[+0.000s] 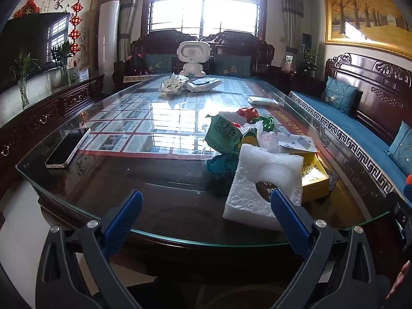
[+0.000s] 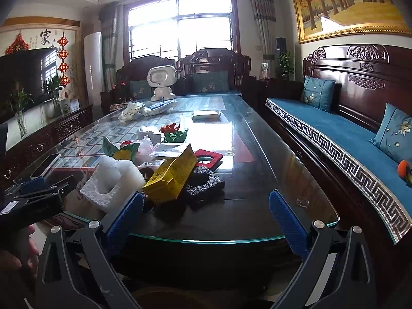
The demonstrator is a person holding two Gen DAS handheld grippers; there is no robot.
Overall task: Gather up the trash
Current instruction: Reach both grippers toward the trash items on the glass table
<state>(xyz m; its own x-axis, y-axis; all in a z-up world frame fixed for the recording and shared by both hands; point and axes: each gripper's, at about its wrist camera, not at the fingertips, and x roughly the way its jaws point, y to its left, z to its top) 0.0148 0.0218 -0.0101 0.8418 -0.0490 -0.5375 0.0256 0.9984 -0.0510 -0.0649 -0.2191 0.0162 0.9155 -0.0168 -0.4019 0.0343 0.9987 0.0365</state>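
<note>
on the near end of the glass-topped table [image 1: 159,180] lies a heap of trash. closest to the edge is a white foam piece [image 1: 260,180], with a moulded hollow in it. just beside it, to the right, is a yellow box [image 2: 172,175], which leans tilted over a black foam ring [image 2: 206,184]. behind these are a green wrapper [image 1: 224,134] with white letters, a crumpled clear plastic bag [image 2: 146,148], some white paper sheets [image 1: 296,143] and a red and green crumpled wrapper [image 2: 173,131]. a red foam square [image 2: 208,157] with a round hole lies behind the yellow box.

the left gripper [image 1: 206,206] is released, its blue fingers wide apart, and it holds nothing; the right finger is in front of the white foam piece. the right gripper [image 2: 206,206] is also spread wide and empty, over the table edge, with its left finger near the yellow box.

a phone [image 1: 68,148] lies on the left side of the table, well apart from the trash. at the far end stands a white toy robot [image 1: 192,58].
</note>
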